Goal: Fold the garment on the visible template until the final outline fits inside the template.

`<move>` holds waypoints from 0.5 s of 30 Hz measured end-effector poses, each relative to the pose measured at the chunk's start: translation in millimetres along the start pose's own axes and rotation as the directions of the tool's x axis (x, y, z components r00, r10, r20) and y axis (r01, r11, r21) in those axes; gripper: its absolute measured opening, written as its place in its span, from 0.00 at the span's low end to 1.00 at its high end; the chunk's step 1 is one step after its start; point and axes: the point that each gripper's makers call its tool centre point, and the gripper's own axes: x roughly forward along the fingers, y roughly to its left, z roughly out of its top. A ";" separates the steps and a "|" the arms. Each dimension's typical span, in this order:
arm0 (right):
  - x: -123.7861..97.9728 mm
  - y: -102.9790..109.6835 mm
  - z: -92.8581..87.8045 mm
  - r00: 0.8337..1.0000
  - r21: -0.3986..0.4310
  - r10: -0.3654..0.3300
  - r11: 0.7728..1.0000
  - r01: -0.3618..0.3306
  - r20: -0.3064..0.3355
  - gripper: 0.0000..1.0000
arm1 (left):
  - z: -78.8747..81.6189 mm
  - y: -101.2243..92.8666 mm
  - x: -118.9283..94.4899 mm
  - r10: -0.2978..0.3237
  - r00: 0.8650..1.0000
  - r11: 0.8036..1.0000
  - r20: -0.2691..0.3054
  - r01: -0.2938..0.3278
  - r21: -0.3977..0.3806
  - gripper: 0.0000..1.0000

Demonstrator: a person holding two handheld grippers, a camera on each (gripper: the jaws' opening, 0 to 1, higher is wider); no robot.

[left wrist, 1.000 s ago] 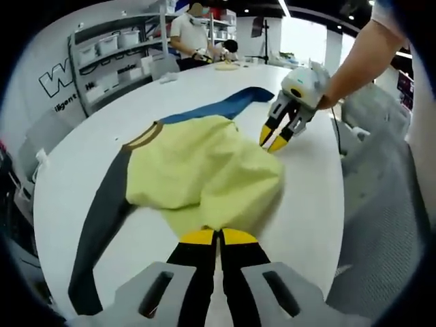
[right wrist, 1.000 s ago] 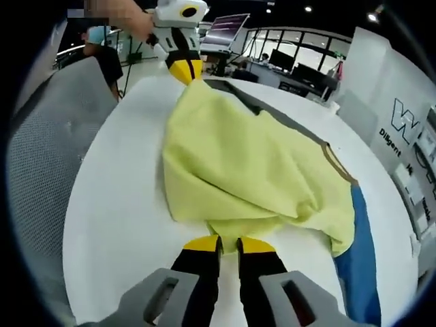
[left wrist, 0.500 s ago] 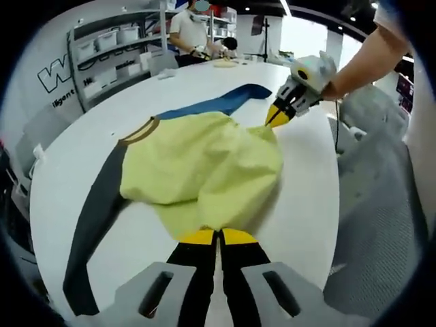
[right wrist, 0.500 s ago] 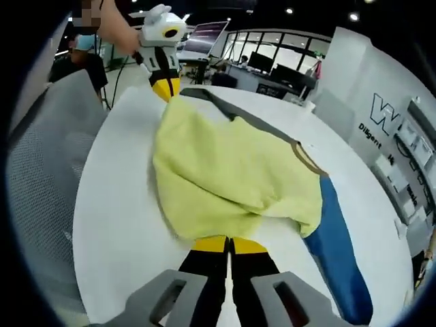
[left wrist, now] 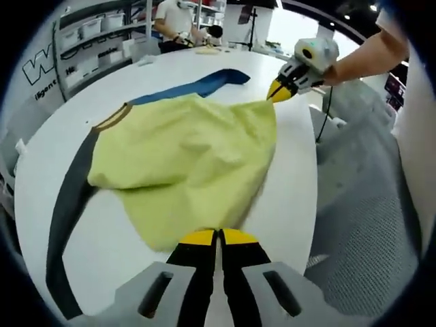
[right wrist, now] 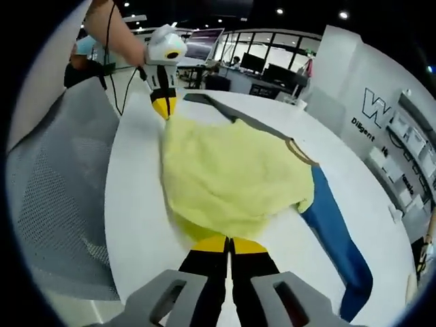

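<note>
Fabric is pinched in both of my grippers. My left gripper (left wrist: 218, 236) has its yellow-tipped jaws pressed together on the near edge of the yellow garment (left wrist: 184, 160), and in the left gripper view my right gripper (left wrist: 278, 90) bites the far corner of the same cloth, jaws closed on it. From the right gripper view I see my right gripper (right wrist: 230, 243) clamped on the yellow hem at the bottom, and the left gripper (right wrist: 162, 106) holding the opposite corner at the top. The garment lies spread between the two on the white round table (left wrist: 296, 184), its yellow body bunched with soft wrinkles. A grey sleeve (left wrist: 65, 211) trails along one side and a blue sleeve (right wrist: 337, 242) stretches out flat on the other. A brown collar band (right wrist: 302, 152) shows at the neckline.
</note>
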 end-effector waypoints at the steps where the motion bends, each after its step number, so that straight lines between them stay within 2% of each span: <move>1: -1.3 3.5 -2.9 1.000 0.006 0.000 1.000 0.000 -0.002 0.00 | -3.6 -2.0 0.4 -0.001 1.000 1.000 -0.006 0.001 0.008 0.02; 6: -5.5 13.0 -9.9 1.000 0.027 0.000 1.000 0.000 -0.010 0.00 | -12.6 5.5 -6.2 0.048 0.999 0.998 0.011 -0.048 0.030 0.04; 8: -6.8 14.9 -13.6 1.000 0.029 -0.001 1.000 0.002 -0.019 0.00 | -17.5 14.6 -8.6 0.093 0.996 0.994 0.006 -0.093 0.054 0.12; 10: -8.7 16.3 -16.0 1.000 0.040 -0.004 0.999 0.005 -0.020 0.00 | -26.0 17.9 -8.6 0.103 0.995 0.993 -0.006 -0.102 0.058 0.17; 11: -9.6 17.0 -16.8 1.000 0.041 -0.005 0.999 0.006 -0.024 0.00 | -30.8 22.5 -9.5 0.126 0.992 0.990 -0.021 -0.124 0.071 0.19; 14: -12.2 20.0 -17.8 1.000 0.051 -0.004 0.999 0.005 -0.024 0.00 | -40.4 21.4 -6.2 0.128 0.991 0.990 -0.040 -0.125 0.069 0.25; 15: -13.3 21.4 -17.7 1.000 0.050 -0.003 0.999 0.004 -0.023 0.00 | -41.2 18.8 -5.1 0.125 0.991 0.988 -0.043 -0.121 0.094 0.26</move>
